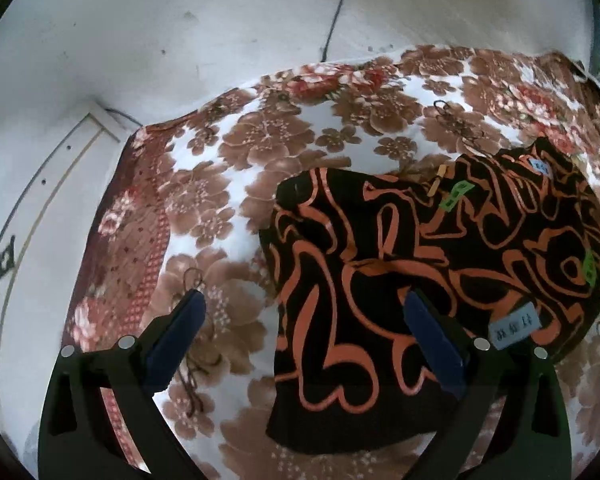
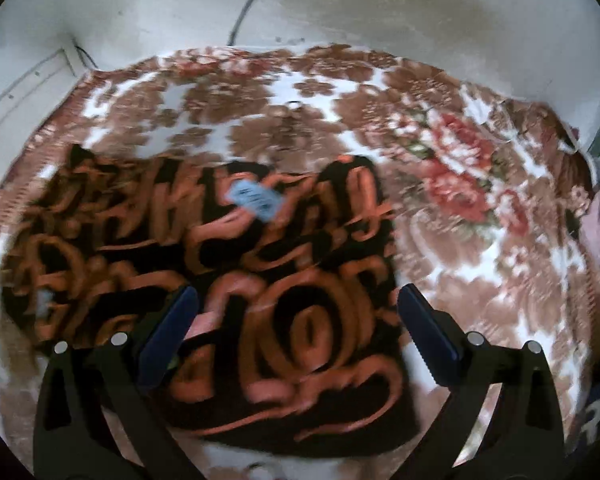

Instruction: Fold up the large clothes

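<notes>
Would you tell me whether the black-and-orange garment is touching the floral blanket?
Touching: the left wrist view shows the black-and-orange garment lying flat on the floral blanket.

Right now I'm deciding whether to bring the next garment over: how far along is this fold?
Done: the black garment with orange swirls lies as a compact rectangle on the brown floral blanket, so some folds look made. In hand: nothing; the left gripper and right gripper hover open above it. Left: perhaps a final fold, though I can't tell.
</notes>
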{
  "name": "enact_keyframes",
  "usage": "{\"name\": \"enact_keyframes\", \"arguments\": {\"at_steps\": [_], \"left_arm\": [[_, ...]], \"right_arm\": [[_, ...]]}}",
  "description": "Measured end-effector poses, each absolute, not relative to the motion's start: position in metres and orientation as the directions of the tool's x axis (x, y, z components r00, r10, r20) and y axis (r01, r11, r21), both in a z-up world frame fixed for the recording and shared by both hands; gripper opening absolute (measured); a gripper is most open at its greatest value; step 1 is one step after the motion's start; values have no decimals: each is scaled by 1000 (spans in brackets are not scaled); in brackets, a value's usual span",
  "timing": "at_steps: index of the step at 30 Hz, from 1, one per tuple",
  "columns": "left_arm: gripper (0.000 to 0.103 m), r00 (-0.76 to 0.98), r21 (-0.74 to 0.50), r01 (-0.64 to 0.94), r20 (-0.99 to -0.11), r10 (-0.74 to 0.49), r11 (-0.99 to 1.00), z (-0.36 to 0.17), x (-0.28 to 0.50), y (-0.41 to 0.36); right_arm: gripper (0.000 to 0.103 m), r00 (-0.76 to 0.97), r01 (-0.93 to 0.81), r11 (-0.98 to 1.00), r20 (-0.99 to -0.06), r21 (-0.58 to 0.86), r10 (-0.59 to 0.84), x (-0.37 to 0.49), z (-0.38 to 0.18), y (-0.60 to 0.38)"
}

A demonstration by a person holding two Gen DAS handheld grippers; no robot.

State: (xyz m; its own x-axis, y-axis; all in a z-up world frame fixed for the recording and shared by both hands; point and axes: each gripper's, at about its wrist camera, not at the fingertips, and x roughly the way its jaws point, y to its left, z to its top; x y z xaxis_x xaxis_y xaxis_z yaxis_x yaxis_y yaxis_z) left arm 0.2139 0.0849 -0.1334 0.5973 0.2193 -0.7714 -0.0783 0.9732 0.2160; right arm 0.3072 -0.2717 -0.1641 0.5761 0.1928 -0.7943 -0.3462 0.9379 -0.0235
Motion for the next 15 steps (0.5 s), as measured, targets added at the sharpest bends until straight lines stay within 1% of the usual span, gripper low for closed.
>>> {"name": "enact_keyframes", "arguments": {"at_steps": [3, 4, 5, 9, 13, 15], "left_arm": [[97, 580, 120, -116, -798, 165, 986, -143, 200, 98], [97, 565, 61, -142, -815, 131, 988, -151, 194, 106], [98, 553, 6, -176, -827, 104, 984, -160, 187, 116], [97, 532, -132, -298, -846, 49, 946, -193, 160, 147], [97, 539, -272, -344, -841, -48, 898, -226, 139, 168], [97, 544, -328, -353, -834, -93, 876, -239, 135, 174]], "right_arm": [[98, 535, -374, 926, -804, 50, 259, 288, -165, -256], [98, 523, -388, 920, -807, 59, 272, 282, -167, -248], [98, 518, -399, 915, -809, 58, 277, 277, -169, -242], [98, 502, -423, 904, -818, 52, 282, 267, -179, -220], [98, 480, -429, 901, -829, 63, 286, 267, -190, -206], [98, 477, -437, 898, -836, 42, 271, 266, -194, -197]]}}
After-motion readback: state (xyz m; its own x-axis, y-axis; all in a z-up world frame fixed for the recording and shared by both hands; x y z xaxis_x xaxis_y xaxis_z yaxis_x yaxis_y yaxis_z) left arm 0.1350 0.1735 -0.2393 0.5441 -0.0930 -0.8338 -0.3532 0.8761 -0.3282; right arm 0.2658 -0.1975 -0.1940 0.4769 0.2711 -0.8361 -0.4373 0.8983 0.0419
